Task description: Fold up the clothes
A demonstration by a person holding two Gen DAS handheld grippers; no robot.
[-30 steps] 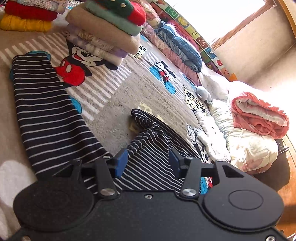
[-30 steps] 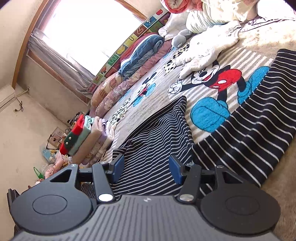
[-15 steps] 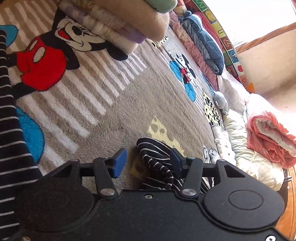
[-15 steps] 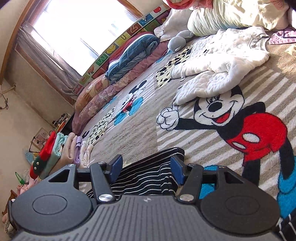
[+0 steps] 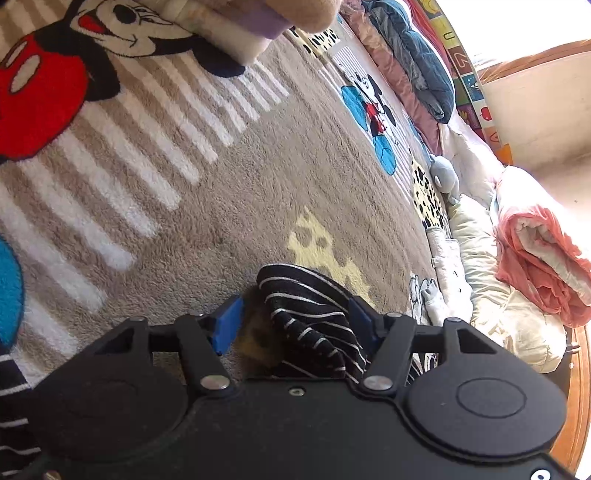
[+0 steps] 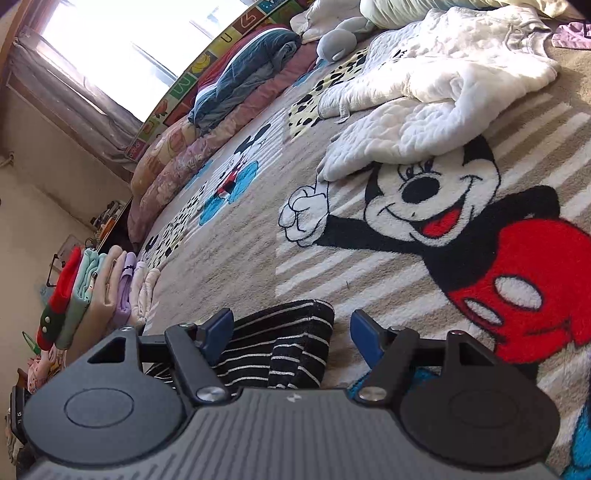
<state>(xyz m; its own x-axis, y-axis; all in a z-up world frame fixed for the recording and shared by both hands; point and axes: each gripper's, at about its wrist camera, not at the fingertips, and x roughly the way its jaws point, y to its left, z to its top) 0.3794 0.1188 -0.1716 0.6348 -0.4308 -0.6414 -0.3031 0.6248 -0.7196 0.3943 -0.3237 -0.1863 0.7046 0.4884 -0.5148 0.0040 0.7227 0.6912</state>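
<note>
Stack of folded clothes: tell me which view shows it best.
Right wrist view: the stack of folded clothes shows all its layers edge-on at left. The left wrist view catches only its bottom corner, cut off by the top edge.

Strong daylight enters through the window [image 6: 122, 48], which is blown out to white in both views. The carpet [image 5: 229, 206] near it is evenly lit and sharp. Small dark shadow under the striped garment [image 5: 310, 325]. Fisheye bending is heavy toward the frame edges. The folded stack [image 5: 236, 22], close to the lens, is soft.
</note>
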